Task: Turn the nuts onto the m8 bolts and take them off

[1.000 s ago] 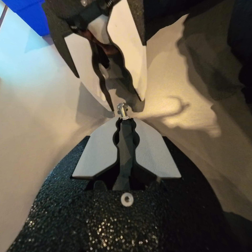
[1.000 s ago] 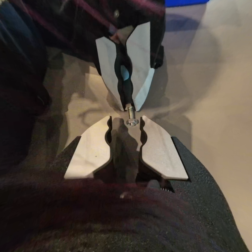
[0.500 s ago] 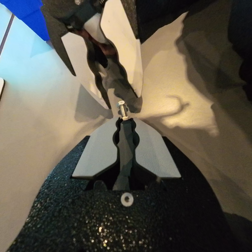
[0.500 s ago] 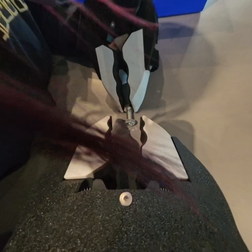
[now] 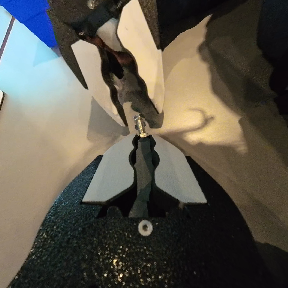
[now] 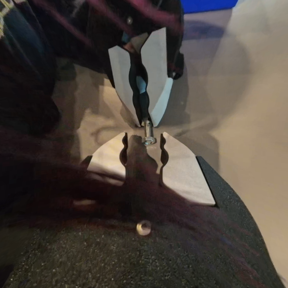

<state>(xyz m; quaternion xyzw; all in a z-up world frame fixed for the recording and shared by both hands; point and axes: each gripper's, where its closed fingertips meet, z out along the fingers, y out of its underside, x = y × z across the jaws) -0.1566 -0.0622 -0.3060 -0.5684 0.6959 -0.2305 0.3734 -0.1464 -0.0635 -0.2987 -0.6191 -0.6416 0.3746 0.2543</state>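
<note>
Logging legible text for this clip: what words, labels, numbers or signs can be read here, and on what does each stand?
Yellow print on dark clothing, top left of the right wrist view: cut off and blurred, not readable.
Bolt, left claw, right claw, table: no writing visible.
Nothing else in either view bears text.

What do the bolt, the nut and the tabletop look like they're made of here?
Bolt: bright silvery metal, probably plated steel, with glinting threads. Nut: the same shiny metal, with flat hex faces catching the light. Tabletop: matte, pale beige, with soft shadows and no glare; it could be laminate or painted board, the pictures don't say. The left claw is shut on the bolt.
</note>
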